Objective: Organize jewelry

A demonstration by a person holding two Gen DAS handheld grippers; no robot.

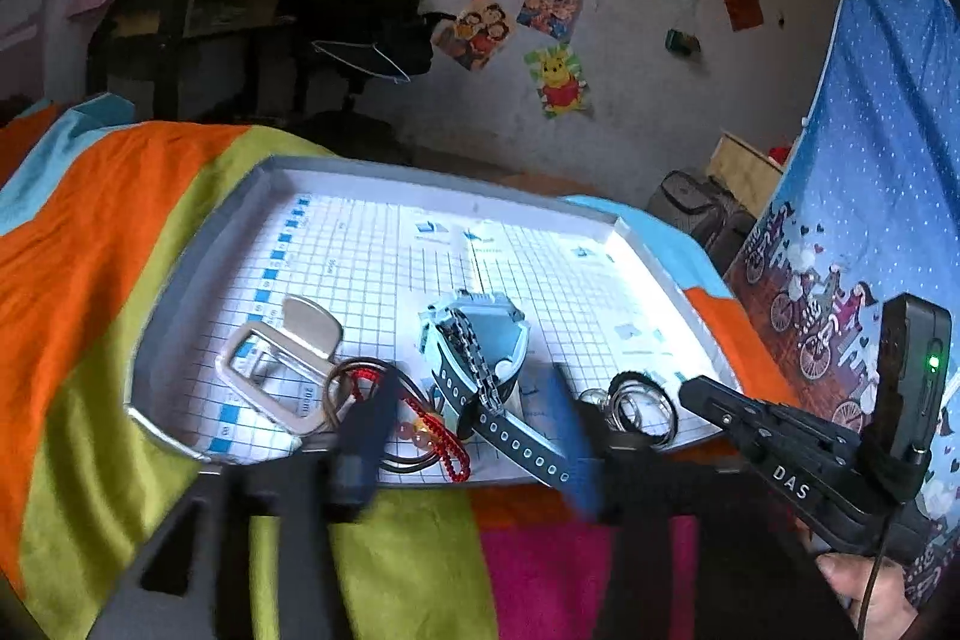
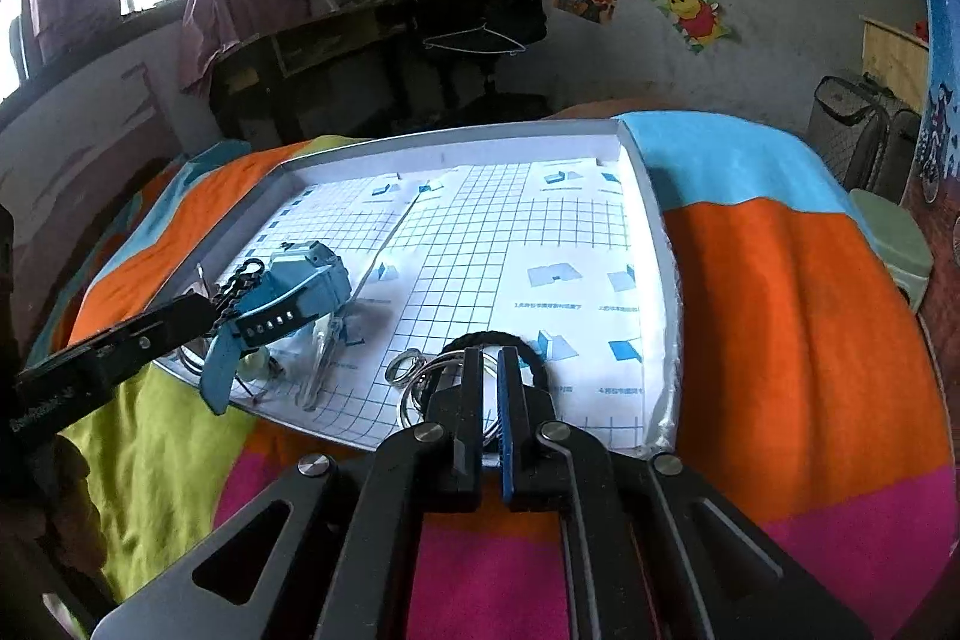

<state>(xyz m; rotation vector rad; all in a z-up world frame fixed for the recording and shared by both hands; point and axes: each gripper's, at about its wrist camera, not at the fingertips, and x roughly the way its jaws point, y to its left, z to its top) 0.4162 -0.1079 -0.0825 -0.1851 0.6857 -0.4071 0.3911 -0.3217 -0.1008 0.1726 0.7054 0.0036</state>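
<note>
Left gripper (image 1: 474, 430) is standing apart-jawed over the watch (image 1: 480, 352) in the tray (image 2: 654, 244); right gripper (image 2: 489, 370) is closing tight beside the rings (image 2: 420, 382), apparently empty, for sorting

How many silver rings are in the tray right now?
3 at the tray's near edge: a small ring leftmost, two larger overlapping rings beside it under the right gripper, whose fingers may hide more.

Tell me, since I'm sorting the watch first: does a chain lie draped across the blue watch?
Yes, in the left wrist view a dark chain lies draped across the blue watch in the tray.
</note>
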